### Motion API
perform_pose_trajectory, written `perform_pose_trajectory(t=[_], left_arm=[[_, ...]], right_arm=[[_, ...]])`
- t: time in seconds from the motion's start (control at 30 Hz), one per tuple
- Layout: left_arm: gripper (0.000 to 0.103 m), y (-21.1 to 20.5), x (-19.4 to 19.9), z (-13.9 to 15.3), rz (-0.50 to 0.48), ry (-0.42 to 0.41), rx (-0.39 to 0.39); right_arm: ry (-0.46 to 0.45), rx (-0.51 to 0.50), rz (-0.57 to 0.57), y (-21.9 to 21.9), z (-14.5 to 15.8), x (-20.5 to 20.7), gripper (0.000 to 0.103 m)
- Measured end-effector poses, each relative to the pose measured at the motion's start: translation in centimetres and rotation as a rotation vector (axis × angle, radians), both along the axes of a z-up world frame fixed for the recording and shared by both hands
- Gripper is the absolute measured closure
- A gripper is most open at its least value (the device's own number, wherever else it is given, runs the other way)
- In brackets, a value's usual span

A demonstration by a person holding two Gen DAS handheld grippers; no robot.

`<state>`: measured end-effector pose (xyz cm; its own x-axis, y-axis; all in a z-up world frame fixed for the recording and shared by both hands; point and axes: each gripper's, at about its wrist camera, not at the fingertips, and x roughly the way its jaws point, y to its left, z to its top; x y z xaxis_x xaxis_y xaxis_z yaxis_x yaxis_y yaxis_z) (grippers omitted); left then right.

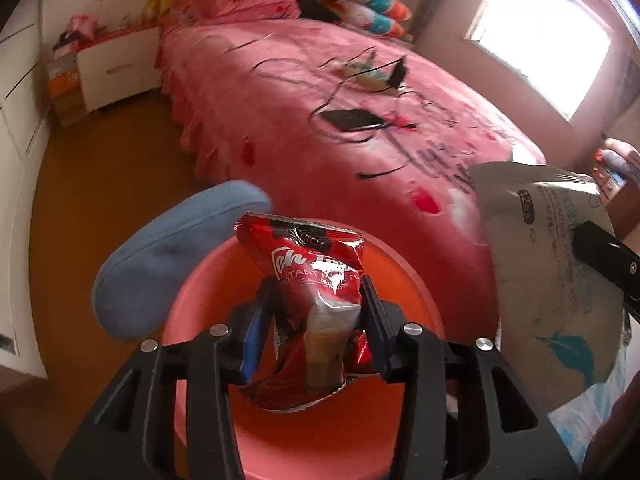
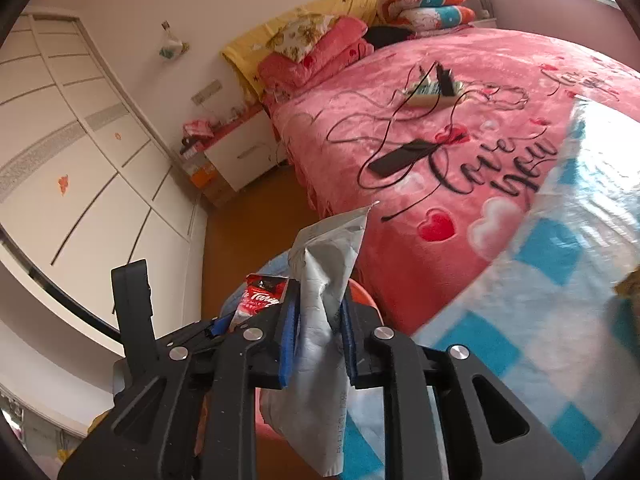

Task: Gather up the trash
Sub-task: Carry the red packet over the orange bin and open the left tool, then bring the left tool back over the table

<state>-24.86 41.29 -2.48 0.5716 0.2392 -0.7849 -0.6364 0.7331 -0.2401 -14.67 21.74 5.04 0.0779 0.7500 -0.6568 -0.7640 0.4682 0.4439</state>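
Observation:
My left gripper (image 1: 320, 292) is shut on a red instant milk tea packet (image 1: 308, 256), which hangs over the open mouth of a salmon-pink bin (image 1: 200, 300). A crumpled grey packet (image 1: 540, 280) hangs to the right of the bin, with one black finger (image 1: 600, 256) of the right gripper across it. In the right wrist view, my right gripper (image 2: 320, 300) is shut on that grey packet (image 2: 332, 248), blue pads pressing both sides. The red packet (image 2: 260, 300) shows just to its left. A bit of the bin's rim (image 2: 362, 296) peeks out behind the fingers.
A blue padded cushion (image 1: 172, 264) leans on the bin's left side. Behind is a bed with a pink blanket (image 1: 320, 140) carrying a black phone (image 1: 352, 118), cables and a power strip (image 1: 372, 74). A blue-checked cover (image 2: 540, 300) lies at right, white wardrobes (image 2: 80, 160) at left.

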Motion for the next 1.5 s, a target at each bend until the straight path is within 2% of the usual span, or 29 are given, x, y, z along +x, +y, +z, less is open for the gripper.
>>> perform_pose_trajectory(t=[0.03,0.1,0.13,0.17,0.33,0.53,0.7,1.03,1.3,1.5], left_arm=[[0.057,0.7,-0.2,-0.7,0.018,0.015,-0.011],[0.054,1.7,-0.9,-1.8,0.059,0.034,-0.022],[0.053,1.8,-1.3,-1.9,0.069,0.031,-0.024],[0.049,2.0,-1.5,-1.9,0.081,0.022,-0.02],[0.034,1.2,-1.7,0.0,0.089,-0.055,0.099],[0.033,-1.6,0.8,3.1,-0.002,-0.099,0.149],[0.033,-4.6,2.9,4.9,-0.076,-0.106,0.14],[0.032,-10.5,5.6,7.8,-0.228,-0.138,0.129],[0.028,-15.9,7.7,8.7,-0.355,-0.145,0.139],[0.027,-19.1,9.2,9.0,-0.425,-0.138,0.139]], right_arm=[[0.017,-0.011,0.006,0.6,-0.5,-0.2,0.077],[0.049,-0.04,-0.011,0.7,-1.8,-0.3,0.059],[0.058,-0.041,-0.023,0.2,-2.1,-0.1,0.041],[0.063,-0.038,-0.035,-0.3,-2.3,0.1,0.033],[0.028,-0.045,-0.154,-4.2,-1.2,1.4,0.018],[-0.06,-0.056,-0.286,-9.0,0.6,3.2,0.014],[-0.135,-0.078,-0.39,-13.1,1.5,4.2,0.011],[-0.218,-0.081,-0.524,-19.7,2.8,4.9,0.01],[-0.25,-0.102,-0.62,-24.4,2.7,5.8,0.009],[-0.234,-0.095,-0.67,-27.0,2.5,6.6,0.009]])
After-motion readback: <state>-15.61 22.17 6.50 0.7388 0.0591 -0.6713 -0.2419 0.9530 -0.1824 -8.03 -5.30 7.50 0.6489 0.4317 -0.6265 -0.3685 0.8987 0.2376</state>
